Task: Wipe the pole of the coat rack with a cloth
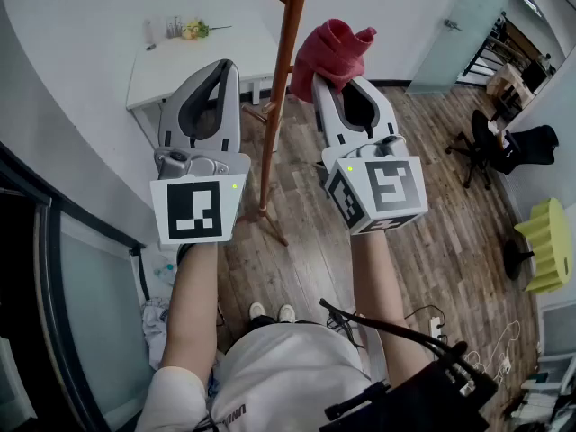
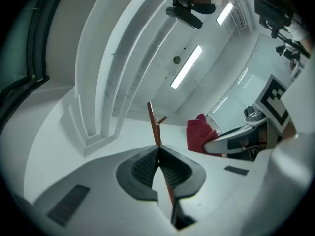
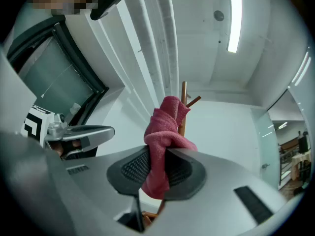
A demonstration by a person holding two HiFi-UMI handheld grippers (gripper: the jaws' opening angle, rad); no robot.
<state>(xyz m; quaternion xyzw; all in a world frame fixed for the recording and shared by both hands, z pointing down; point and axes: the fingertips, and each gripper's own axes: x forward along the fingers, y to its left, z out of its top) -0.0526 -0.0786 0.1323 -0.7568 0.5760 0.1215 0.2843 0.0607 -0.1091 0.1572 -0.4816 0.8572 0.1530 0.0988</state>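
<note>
Currently: right gripper (image 1: 335, 86) jaws clamped on cloth (image 1: 335, 50), just right of pole (image 1: 281, 88); left gripper (image 1: 229, 68) jaws together, empty, left of pole.

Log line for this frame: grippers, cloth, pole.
left gripper: jaws shut, empty, left of pole | right gripper: jaws shut on red cloth | red cloth beside pole, contact unclear

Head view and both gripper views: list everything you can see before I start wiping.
Coat rack: one, brown wood, standing between the two grippers.
Cloth: one, red, clamped in the right gripper, just right of the rack.
Table: one, white, far left, small items on top.
Office chair: one, black, far right.
Ridged object: one, yellow-green, right edge.
Left gripper: grey, jaws together, empty.
Right gripper: grey, shut on the cloth.
</note>
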